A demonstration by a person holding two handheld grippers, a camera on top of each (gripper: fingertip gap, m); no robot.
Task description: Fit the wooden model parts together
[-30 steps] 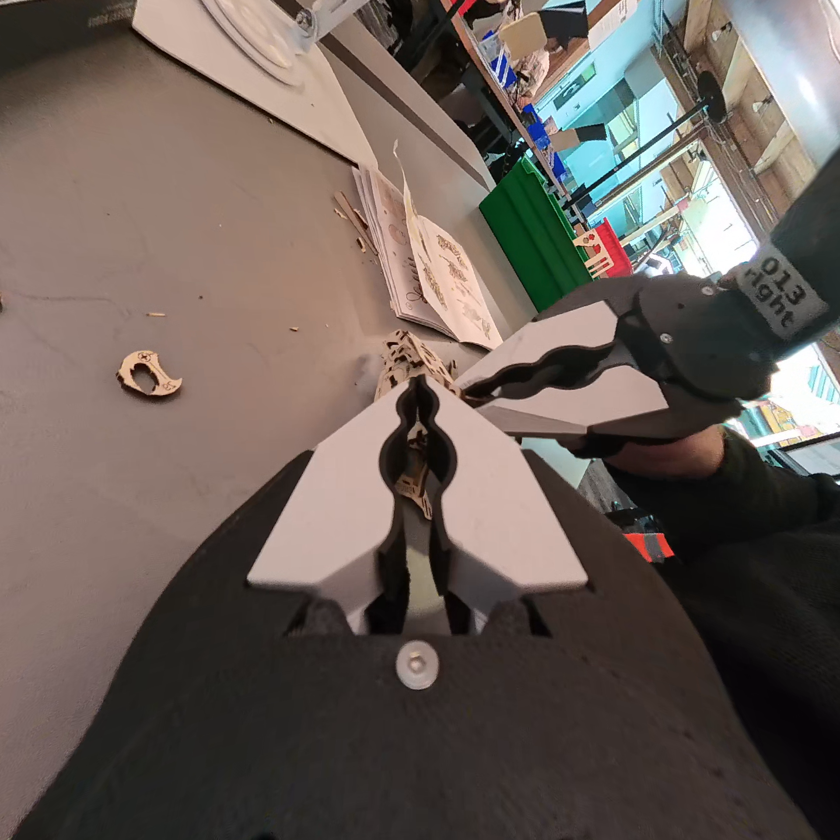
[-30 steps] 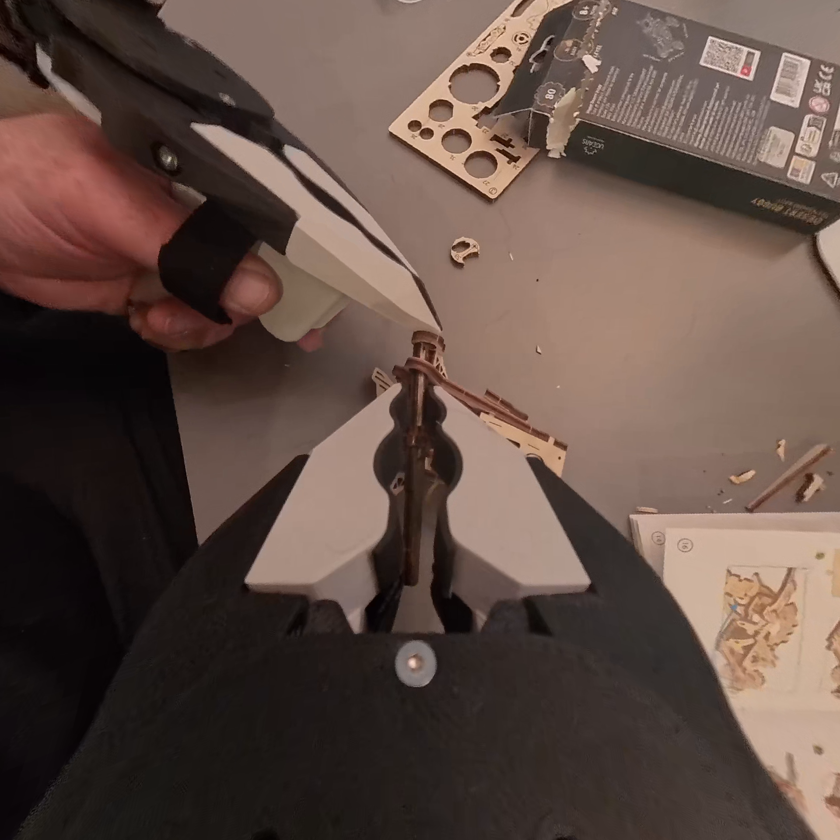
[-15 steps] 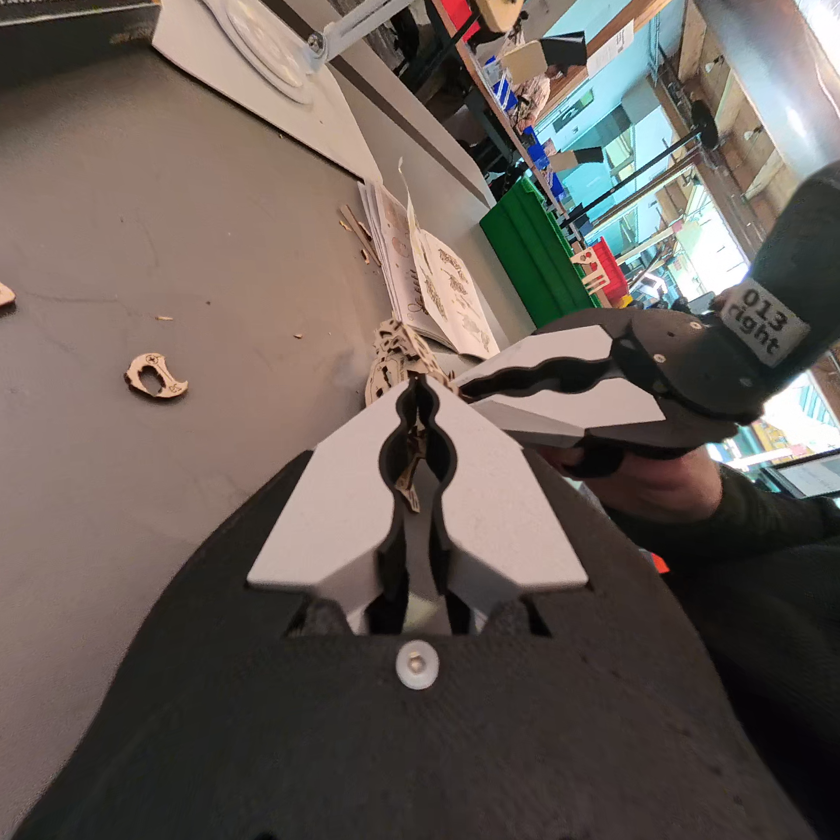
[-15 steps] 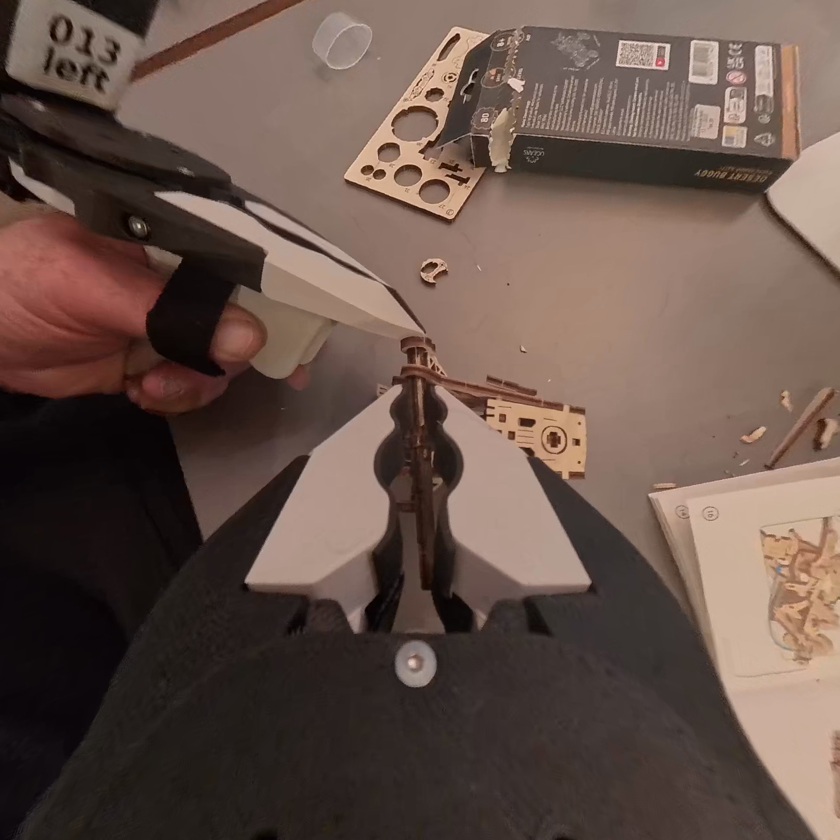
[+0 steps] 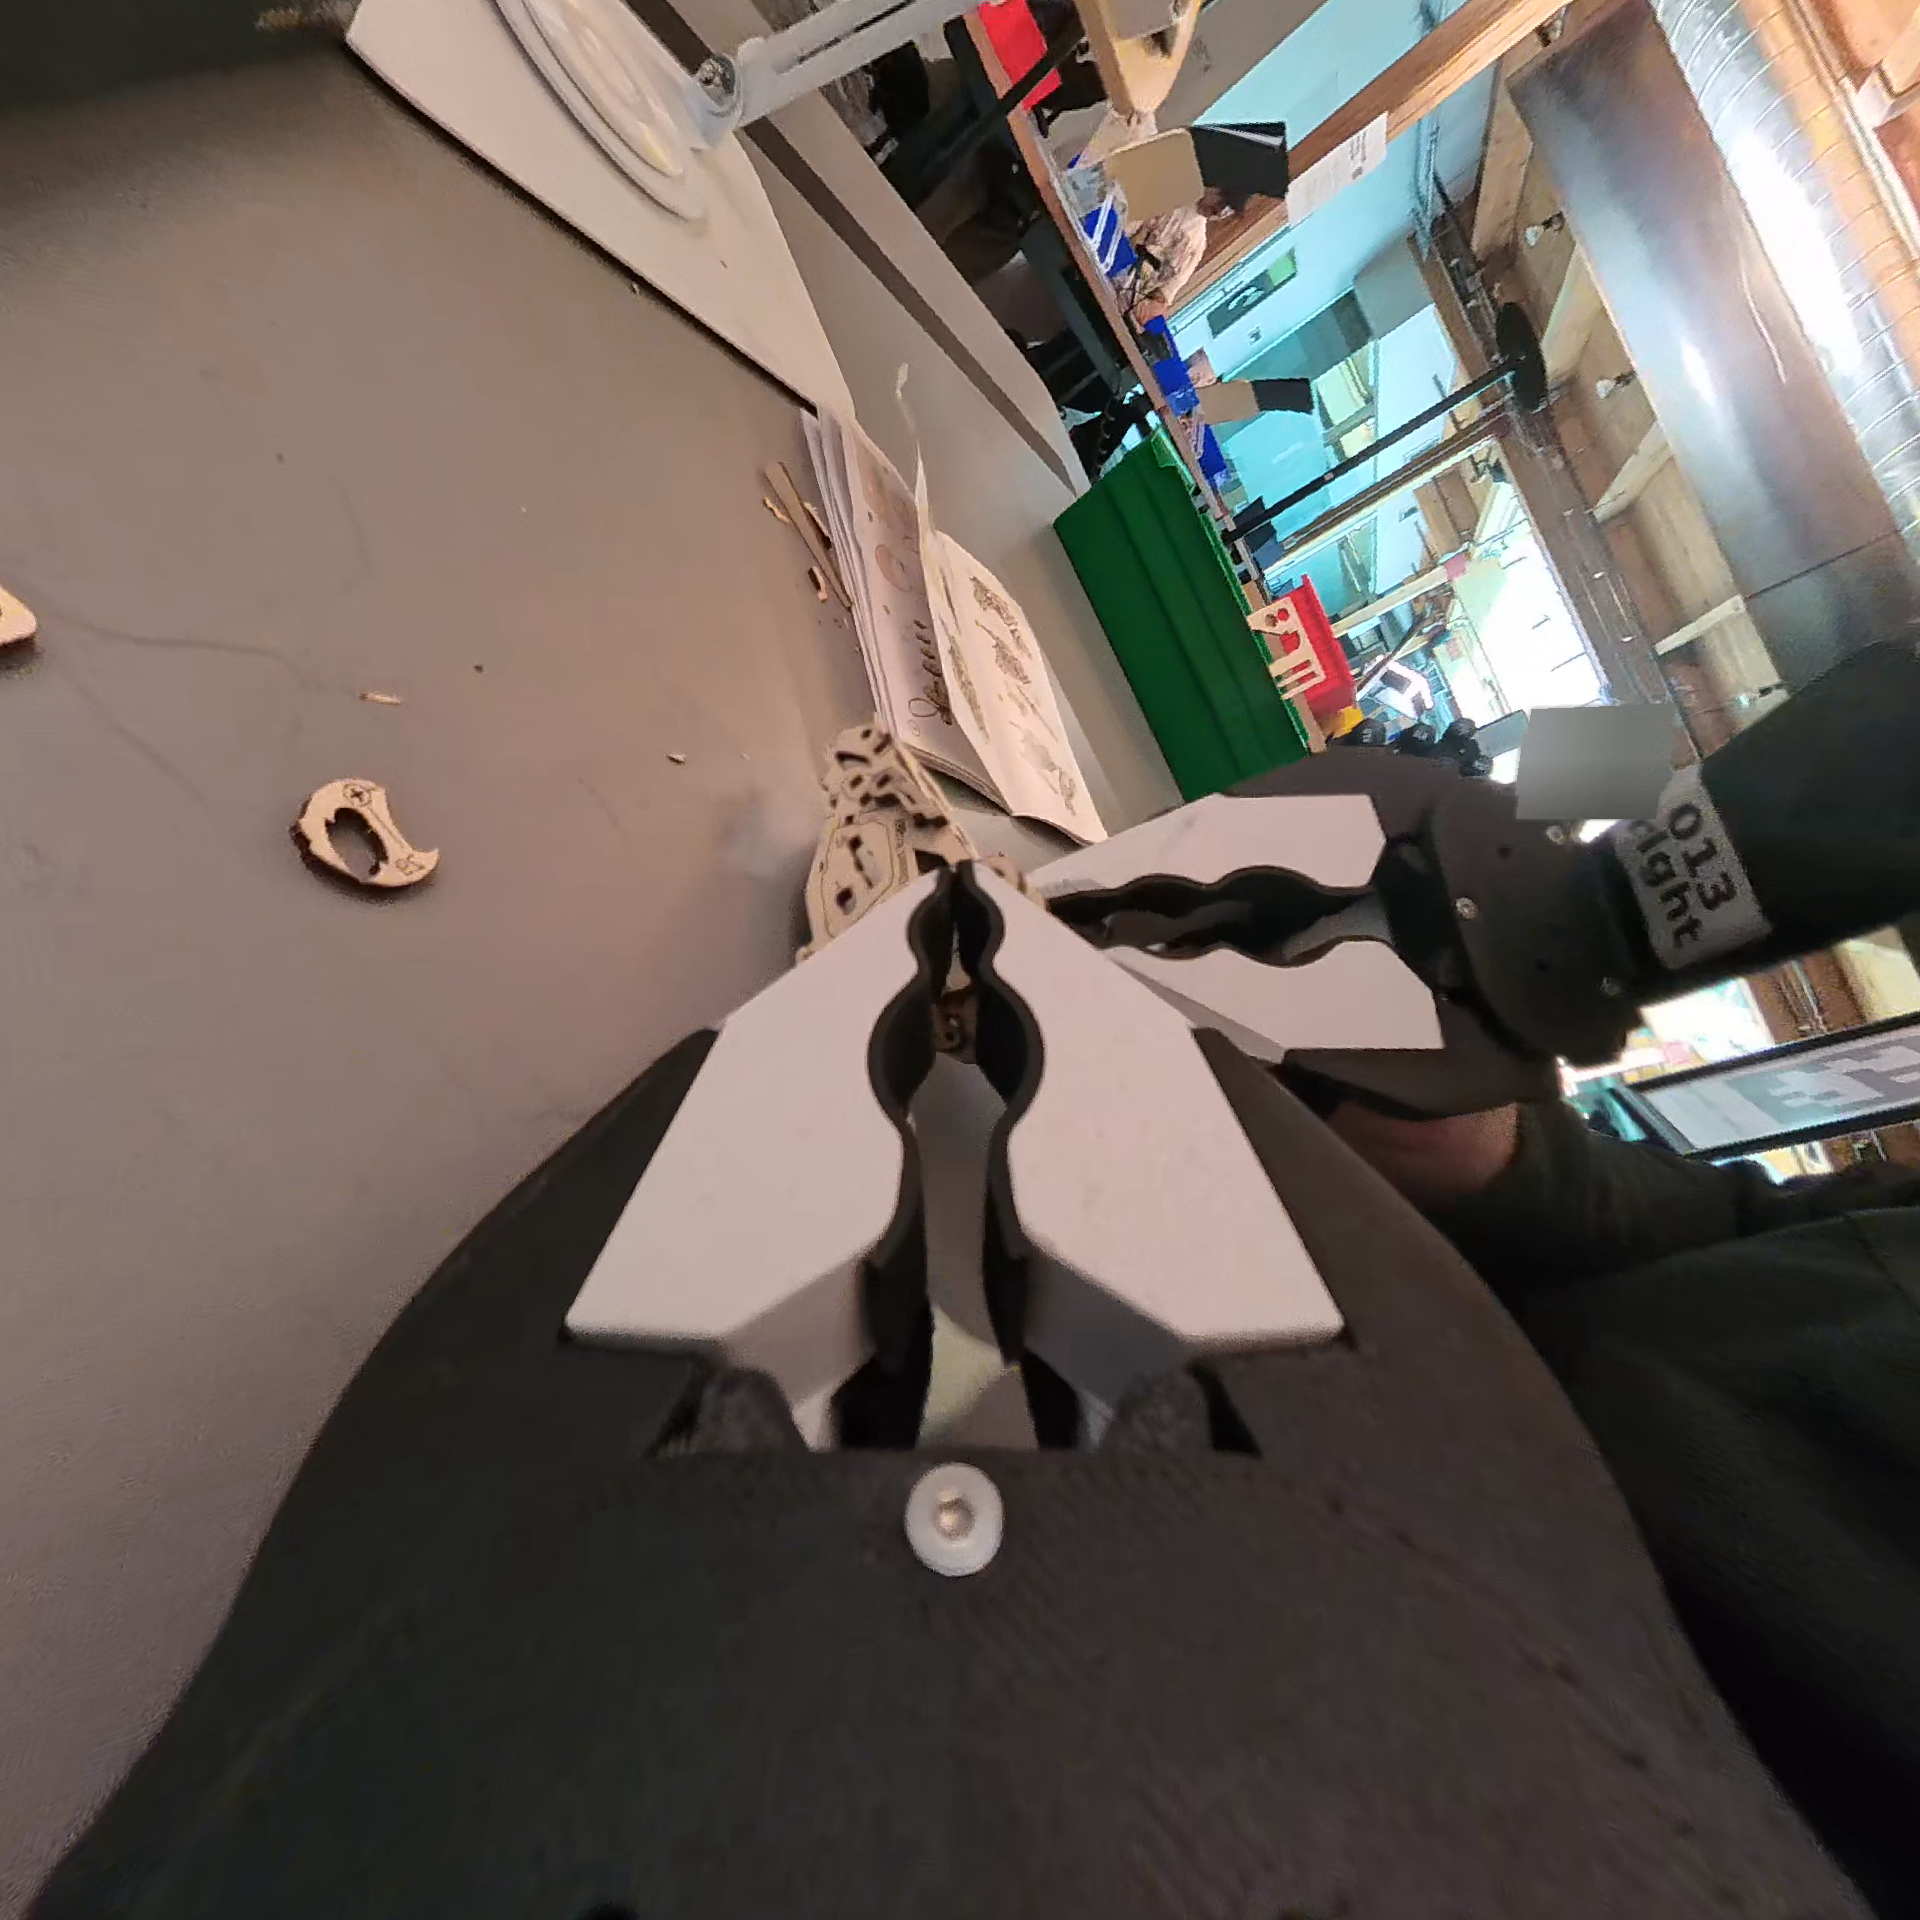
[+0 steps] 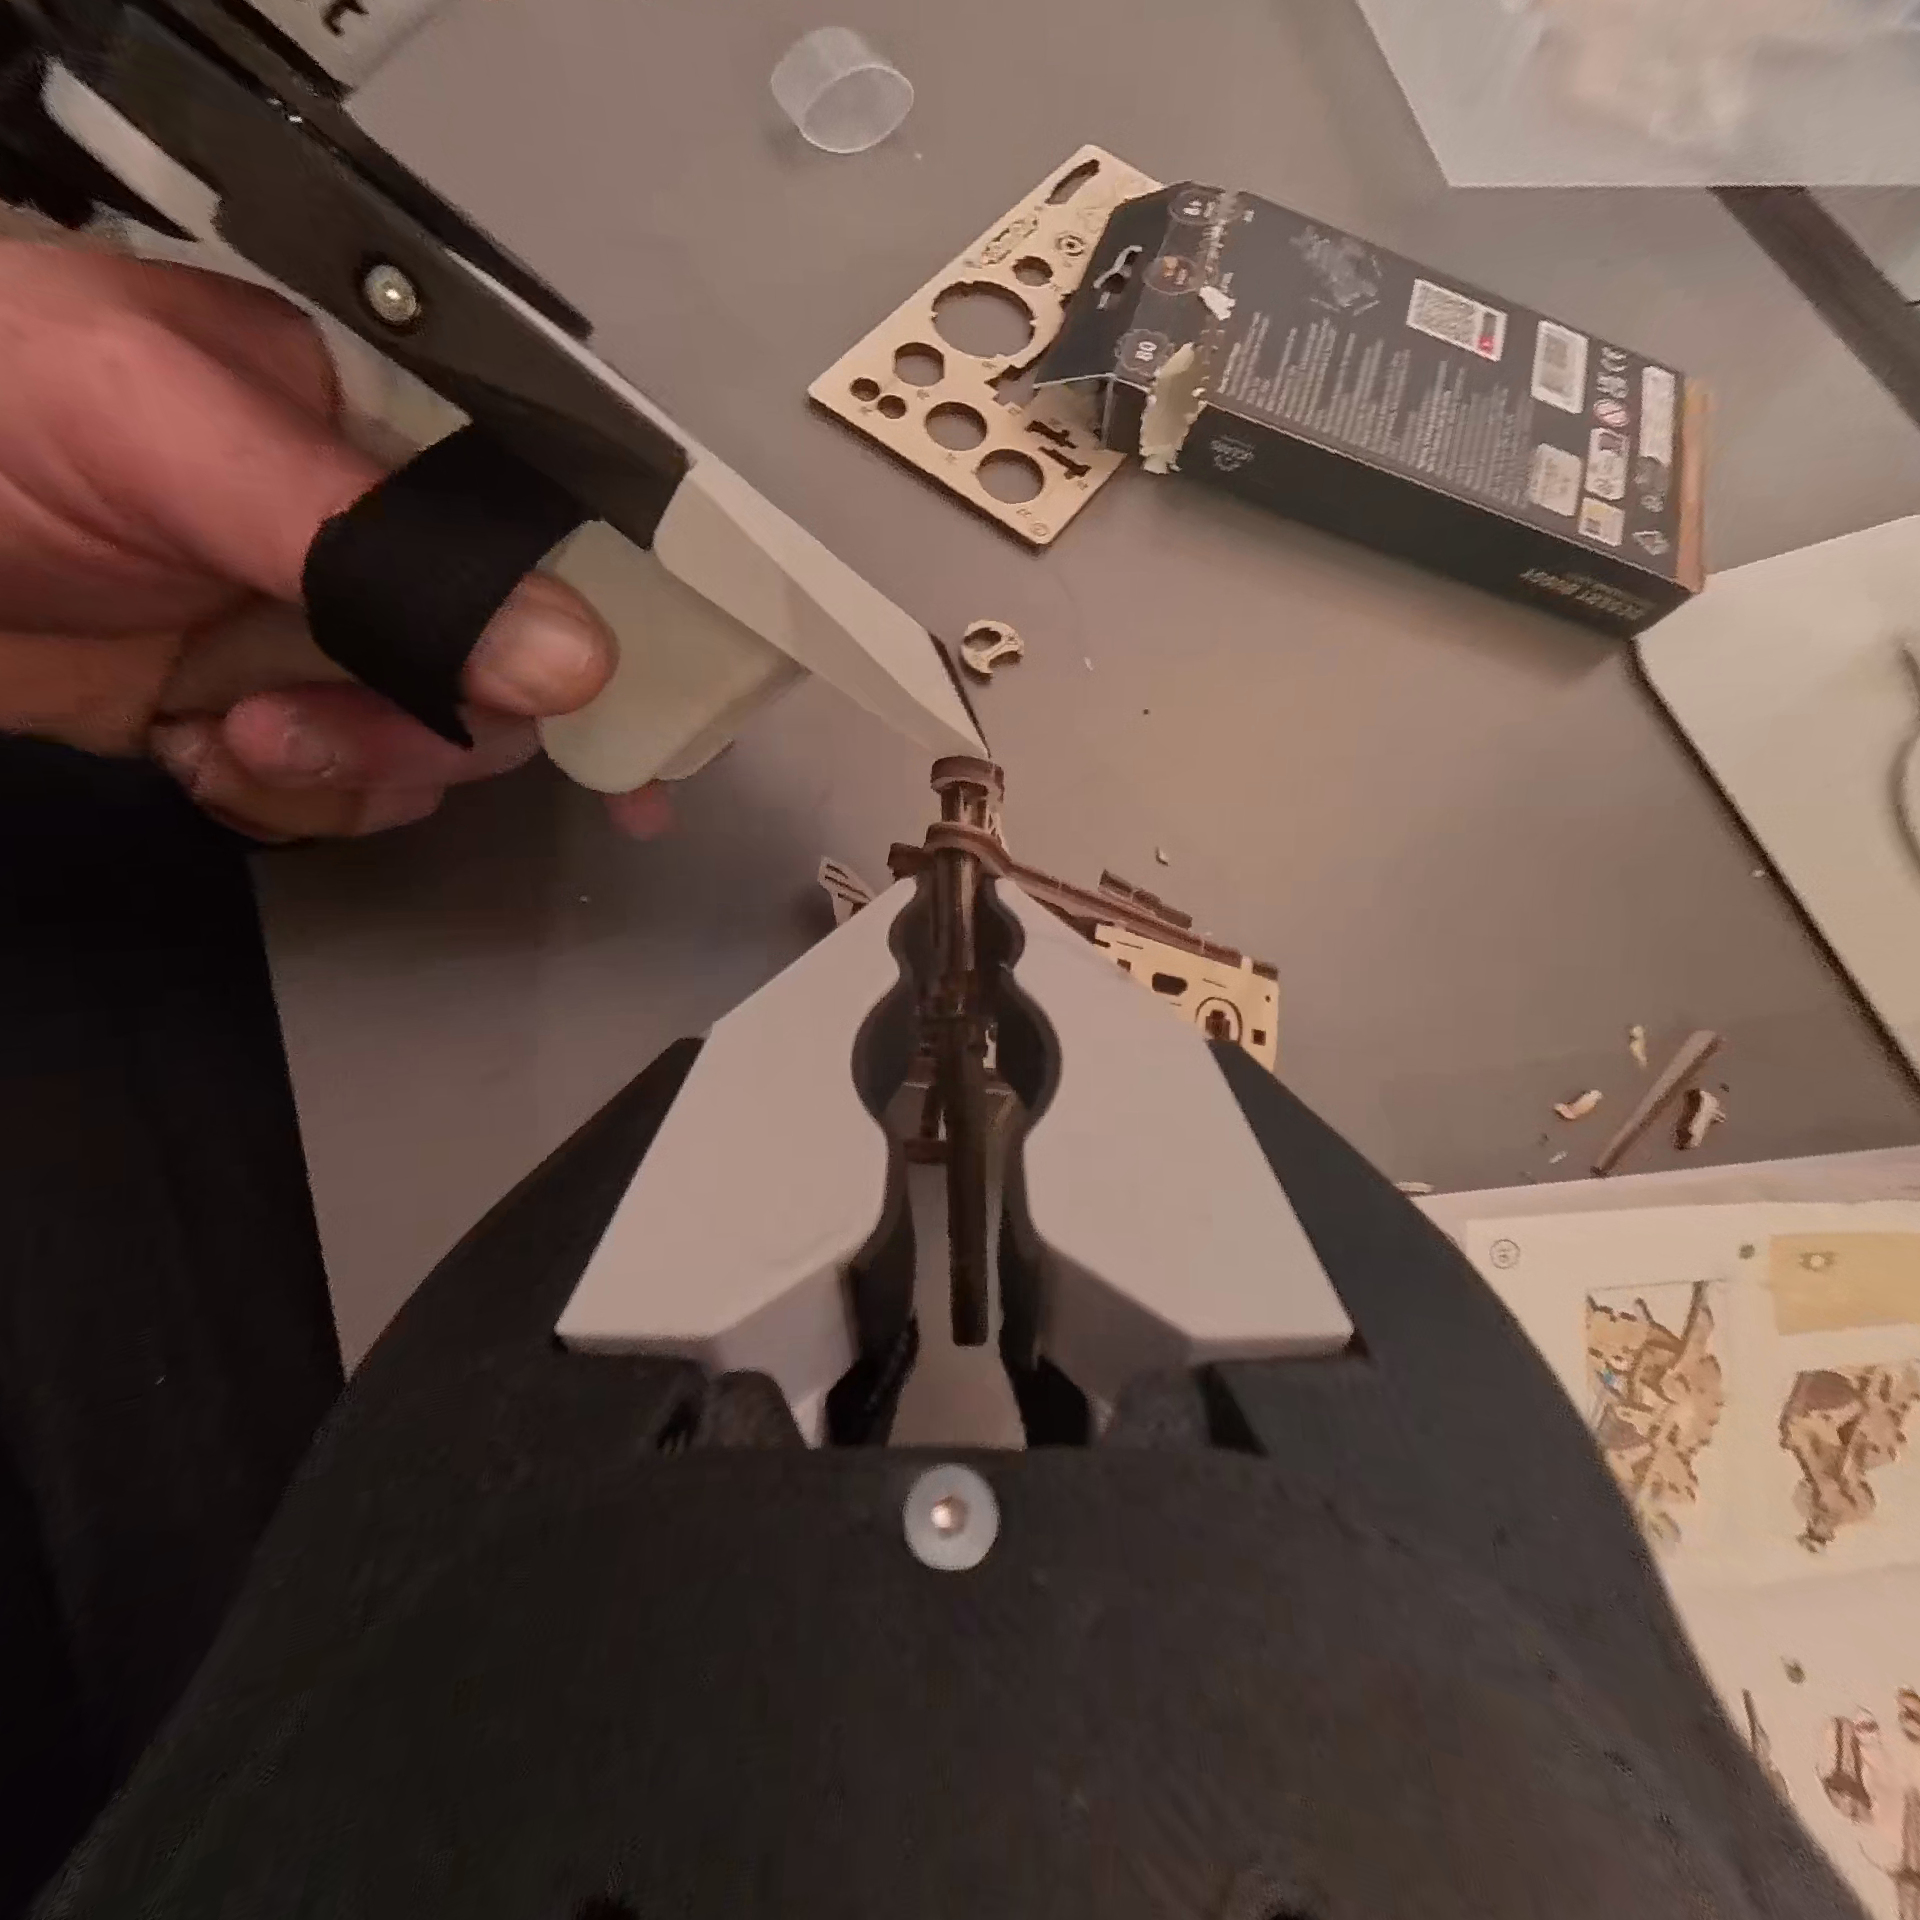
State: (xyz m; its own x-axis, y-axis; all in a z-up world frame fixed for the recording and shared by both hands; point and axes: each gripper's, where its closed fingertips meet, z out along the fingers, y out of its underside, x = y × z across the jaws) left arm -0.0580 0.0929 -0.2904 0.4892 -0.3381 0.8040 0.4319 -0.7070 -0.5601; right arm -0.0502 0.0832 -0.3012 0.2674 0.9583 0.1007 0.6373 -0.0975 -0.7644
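Note:
My right gripper (image 6: 954,883) is shut on a small wooden model assembly (image 6: 961,821), a dark axle with discs that sticks out past my fingertips. A flat pale panel of the model (image 6: 1195,966) reaches out to the right, just above the grey table (image 6: 1351,831). My left gripper (image 5: 956,878) is shut, its pads meeting at the tip. In the right wrist view the left gripper (image 6: 966,743) comes in from the upper left, with its tip against the top disc of the assembly. The left wrist view shows the model (image 5: 862,831) just beyond my fingertips and the right gripper (image 5: 1049,899) coming in from the right.
A loose crescent-shaped wooden piece (image 6: 992,649) lies on the table and also shows in the left wrist view (image 5: 364,847). A punched-out wooden sheet (image 6: 966,416) and a black box (image 6: 1403,416) lie farther back. An instruction booklet (image 6: 1662,1403) and wood scraps (image 6: 1652,1101) are on the right. A clear plastic ring (image 6: 842,88) stands at the far edge. Only a small space, under 4 cm, lies between the two pairs of fingers.
Both grippers stay together at the assembly and have shifted only slightly. The left tip keeps to the assembly's top end. The right grasp is unchanged.

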